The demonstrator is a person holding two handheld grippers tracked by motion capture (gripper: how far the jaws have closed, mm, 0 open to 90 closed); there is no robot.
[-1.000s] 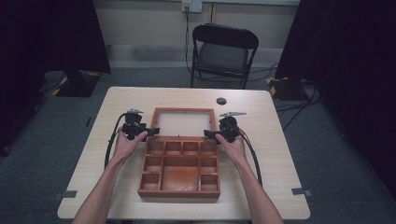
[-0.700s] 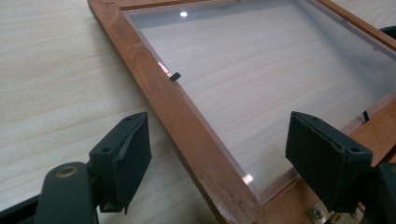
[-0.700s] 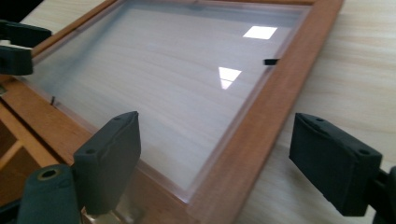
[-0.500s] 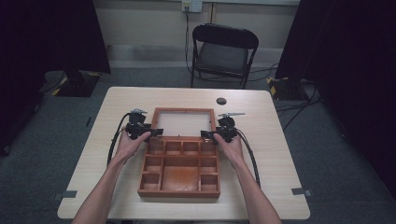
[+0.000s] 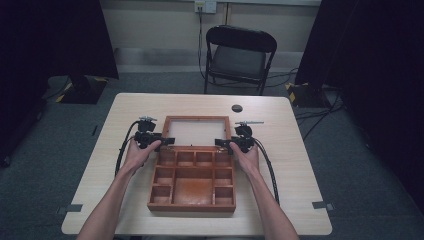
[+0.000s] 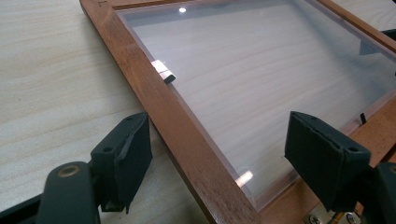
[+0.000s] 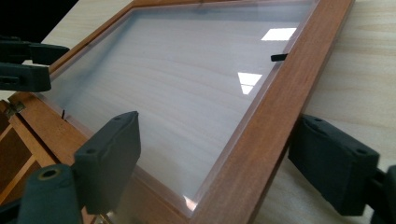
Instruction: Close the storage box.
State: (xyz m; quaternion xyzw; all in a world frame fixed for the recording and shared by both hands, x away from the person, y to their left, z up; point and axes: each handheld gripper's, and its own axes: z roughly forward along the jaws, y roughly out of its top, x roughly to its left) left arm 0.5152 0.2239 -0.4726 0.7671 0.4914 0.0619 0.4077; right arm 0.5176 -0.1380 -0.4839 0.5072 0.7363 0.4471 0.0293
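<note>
Glossy clear-paned wooden lid [image 6: 196, 154] on matt wood table [image 6: 51, 93].

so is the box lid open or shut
Open. The lid lies flat on the table beyond the box, whose compartments are uncovered; table grain shows through its clear pane.

One wooden box [image 5: 192, 187] lies on the one desk [image 5: 295, 165], its one glazed lid [image 5: 196, 131] open flat toward the far edge; ten compartments show inside; two grippers, the left gripper [image 5: 168, 142] and the right gripper [image 5: 220, 143], sit at the lid's sides; one small dark disc [image 5: 237, 108] lies near the far edge; one folding chair [image 5: 239, 56] stands beyond.
</note>
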